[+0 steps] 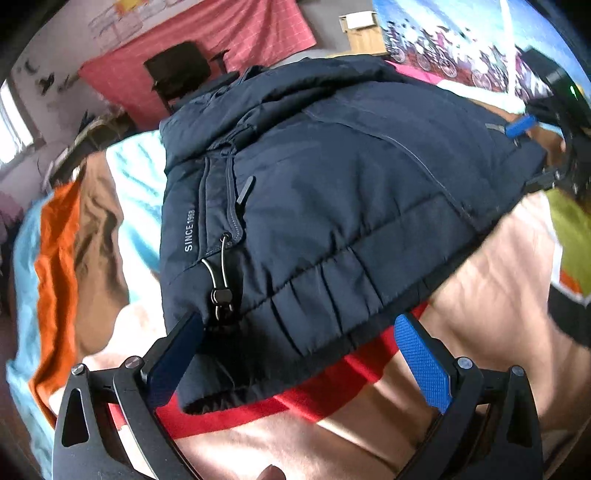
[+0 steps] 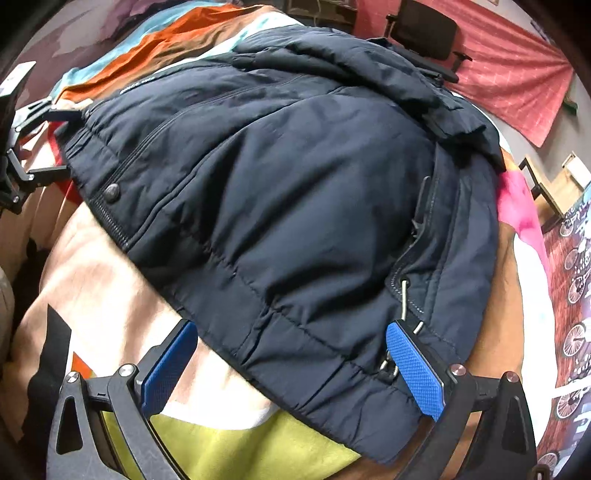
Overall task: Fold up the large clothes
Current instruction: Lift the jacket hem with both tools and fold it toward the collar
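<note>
A dark navy padded jacket (image 1: 332, 192) lies spread on a colourful bed cover, hem towards me; it also shows in the right wrist view (image 2: 295, 192). My left gripper (image 1: 299, 325) is open, its blue pads either side of the hem corner by the drawcord toggle (image 1: 221, 295). My right gripper (image 2: 291, 336) is open, its jaws straddling the opposite hem corner beside a cord (image 2: 405, 299). Each gripper shows in the other's view: the right one at the far right edge (image 1: 554, 140), the left one at the far left edge (image 2: 33, 147).
The bed cover (image 1: 480, 280) has peach, red, orange, brown, turquoise and lime patches. A black office chair (image 2: 428, 37) and a red hanging cloth (image 2: 517, 74) stand beyond the bed. A wooden stand (image 1: 364, 31) sits by a patterned rug.
</note>
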